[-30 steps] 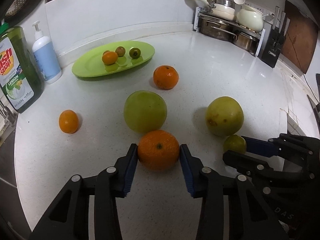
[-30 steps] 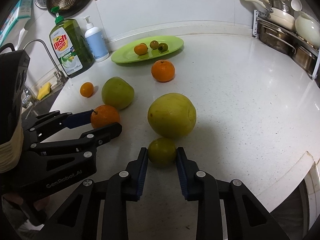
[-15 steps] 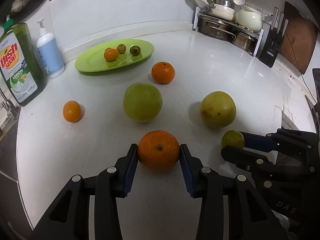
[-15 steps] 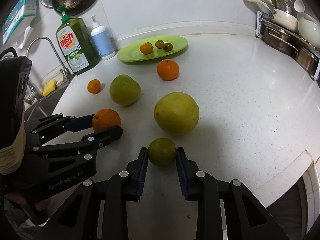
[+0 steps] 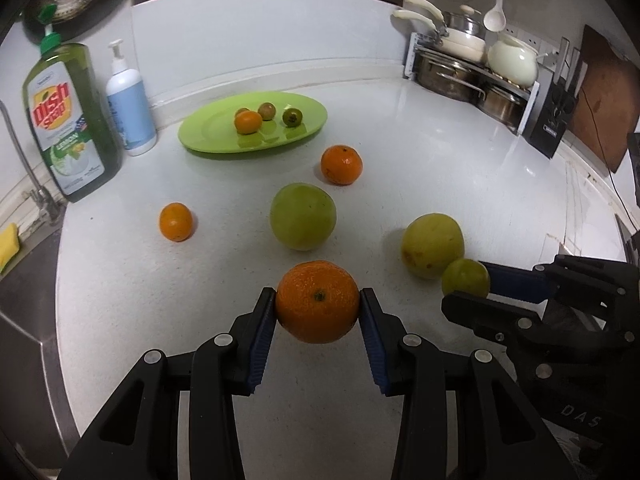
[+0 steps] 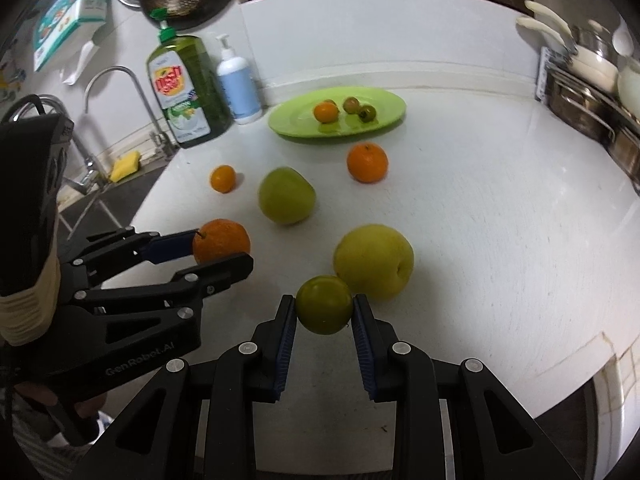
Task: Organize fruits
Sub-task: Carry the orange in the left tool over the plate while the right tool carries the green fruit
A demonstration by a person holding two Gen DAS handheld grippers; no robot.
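Left wrist view: the left gripper (image 5: 318, 306) clamps a firm, light orange (image 5: 317, 301) across its middle, near the counter's (image 5: 440, 152) front edge. The right gripper (image 6: 324, 312) grips a small, smooth, likely slippery green fruit (image 6: 324, 309) beside it.

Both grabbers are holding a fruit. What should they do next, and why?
Probably carry both over to the green plate. The left gripper is shut on an orange, the right gripper on a small green fruit, and the plate already holds small fruits.
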